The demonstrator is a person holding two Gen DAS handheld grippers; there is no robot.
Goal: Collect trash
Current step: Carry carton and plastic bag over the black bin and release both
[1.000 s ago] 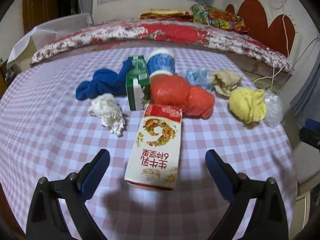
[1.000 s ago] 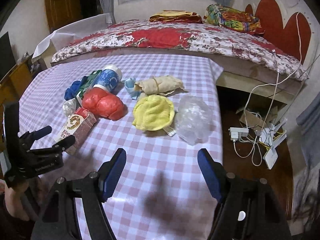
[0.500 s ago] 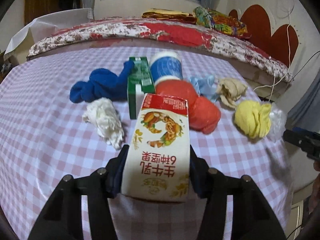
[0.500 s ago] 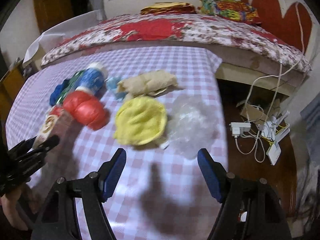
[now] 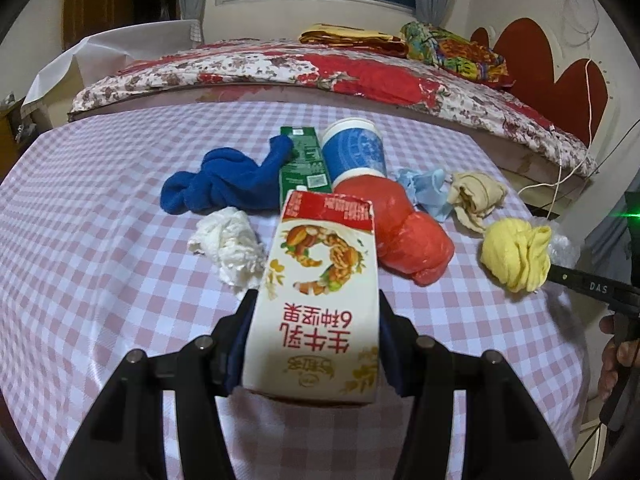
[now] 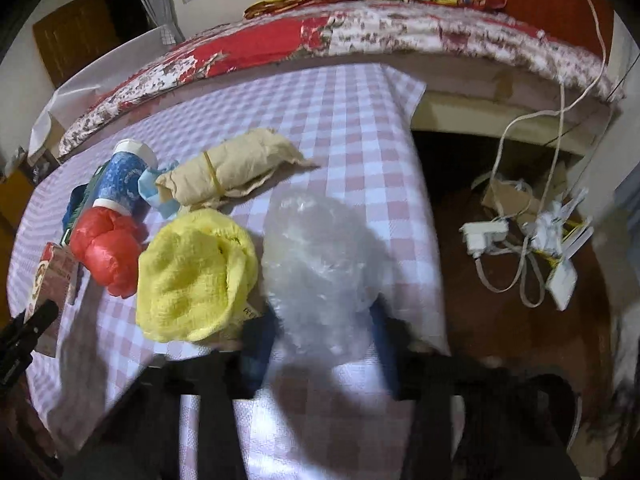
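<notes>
Checkered cloth is covering the tabletop (image 5: 100, 240) beside a bed. On it, the left gripper (image 5: 314, 344) is clamping its jaws on the sides of the milk carton (image 5: 320, 300), a grasp suited to carrying it off as trash. The right gripper (image 6: 320, 344) is straddling the clear plastic bag (image 6: 320, 256) at the tabletop's edge, jaws apparently not yet pinching it. Beyond are lying a yellow cloth (image 6: 192, 276), a red bag (image 5: 404, 232) and a paper cup (image 5: 354, 148).

Black tongs (image 5: 316, 344) w/ blue pads (image 5: 236, 354), silver screws.
</notes>
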